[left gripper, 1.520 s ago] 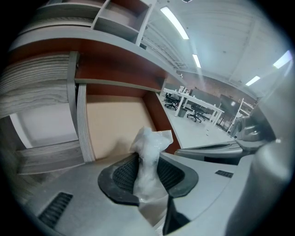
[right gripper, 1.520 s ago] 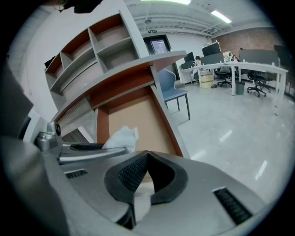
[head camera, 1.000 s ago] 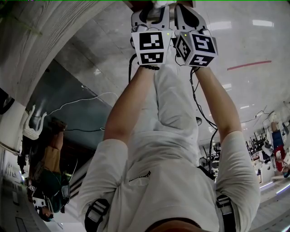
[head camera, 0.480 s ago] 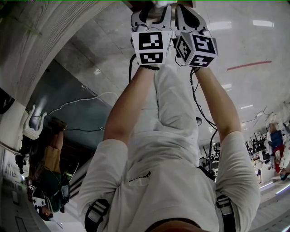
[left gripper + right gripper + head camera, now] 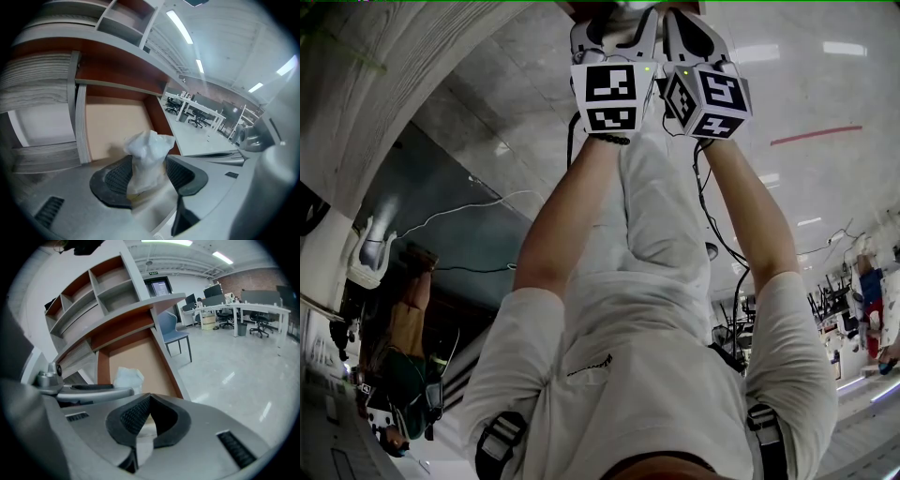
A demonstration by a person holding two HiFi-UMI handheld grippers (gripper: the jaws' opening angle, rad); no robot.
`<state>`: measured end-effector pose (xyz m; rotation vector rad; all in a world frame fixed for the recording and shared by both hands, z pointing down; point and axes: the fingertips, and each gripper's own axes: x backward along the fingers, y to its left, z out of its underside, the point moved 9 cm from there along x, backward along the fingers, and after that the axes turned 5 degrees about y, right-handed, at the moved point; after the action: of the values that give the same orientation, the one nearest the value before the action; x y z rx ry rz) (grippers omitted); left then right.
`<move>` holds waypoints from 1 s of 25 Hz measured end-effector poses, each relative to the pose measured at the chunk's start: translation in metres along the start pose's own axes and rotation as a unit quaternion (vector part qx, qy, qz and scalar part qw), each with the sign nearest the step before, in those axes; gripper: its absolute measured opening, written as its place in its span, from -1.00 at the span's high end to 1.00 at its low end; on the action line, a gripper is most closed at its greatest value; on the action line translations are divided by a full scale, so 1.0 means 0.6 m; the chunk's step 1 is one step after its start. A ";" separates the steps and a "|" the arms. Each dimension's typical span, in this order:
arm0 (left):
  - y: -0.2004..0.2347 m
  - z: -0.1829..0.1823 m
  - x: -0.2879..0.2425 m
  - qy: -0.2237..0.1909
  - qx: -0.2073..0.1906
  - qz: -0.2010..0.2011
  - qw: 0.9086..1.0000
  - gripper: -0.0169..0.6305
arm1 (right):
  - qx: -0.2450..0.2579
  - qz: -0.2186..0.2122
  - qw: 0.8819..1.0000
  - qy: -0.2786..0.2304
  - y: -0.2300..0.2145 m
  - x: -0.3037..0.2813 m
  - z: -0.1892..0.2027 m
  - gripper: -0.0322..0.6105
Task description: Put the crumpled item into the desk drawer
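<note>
The crumpled white item stands between the jaws of my left gripper, over the open desk drawer with its tan bottom and red-brown sides. The jaws are opening and the pads stand apart from most of the item. In the right gripper view the item shows low inside the drawer. My right gripper is shut with nothing in it, just right of the left one. In the head view both grippers, left and right, are held side by side at the top edge.
Desk shelves rise above the drawer. A blue chair stands to its right, with office desks and chairs further back. Cables hang from the grippers along the person's arms.
</note>
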<state>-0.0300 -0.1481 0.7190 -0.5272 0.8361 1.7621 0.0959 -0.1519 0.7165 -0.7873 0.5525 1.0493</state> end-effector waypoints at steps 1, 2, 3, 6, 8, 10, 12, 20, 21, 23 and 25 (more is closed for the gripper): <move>0.000 0.001 0.000 0.000 0.001 0.002 1.000 0.21 | 0.000 0.001 1.000 0.000 -0.001 0.000 0.001 0.90; -0.001 0.001 0.000 0.000 0.002 0.004 1.000 0.18 | 0.000 0.001 1.000 0.000 -0.002 0.000 0.002 0.90; -0.002 0.002 -0.001 0.001 0.003 0.006 1.000 0.16 | 0.000 0.002 1.000 0.001 -0.002 0.000 0.004 0.90; -0.002 0.002 -0.001 0.000 0.005 0.008 1.000 0.15 | -0.001 0.004 1.000 0.001 -0.002 0.001 0.005 0.90; -0.002 -0.001 0.000 -0.002 0.006 0.009 1.000 0.14 | -0.002 0.004 1.000 0.002 -0.002 0.001 0.004 0.90; -0.002 -0.004 0.000 -0.002 0.006 0.010 1.000 0.15 | -0.002 0.005 1.000 0.002 -0.001 0.002 0.001 0.90; -0.004 -0.007 0.001 -0.004 0.006 0.012 1.000 0.15 | -0.001 0.006 1.000 0.000 -0.002 0.004 -0.001 0.90; -0.013 -0.016 0.012 -0.026 0.006 0.024 0.999 0.15 | -0.011 0.009 1.000 -0.007 -0.009 0.022 -0.004 0.90; -0.014 -0.019 0.015 -0.030 0.005 0.025 0.999 0.15 | -0.010 0.010 1.000 -0.007 -0.009 0.025 -0.005 0.90; -0.014 -0.023 0.021 -0.035 0.003 0.022 0.999 0.22 | -0.008 0.011 1.000 -0.007 -0.008 0.028 -0.007 0.90; -0.013 -0.024 0.026 -0.041 0.000 0.016 0.999 0.42 | -0.007 0.013 1.000 -0.009 -0.006 0.029 -0.009 0.90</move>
<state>-0.0286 -0.1477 0.6964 -0.4416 0.7912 1.8000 0.1062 -0.1478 0.7014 -0.7847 0.5409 1.0838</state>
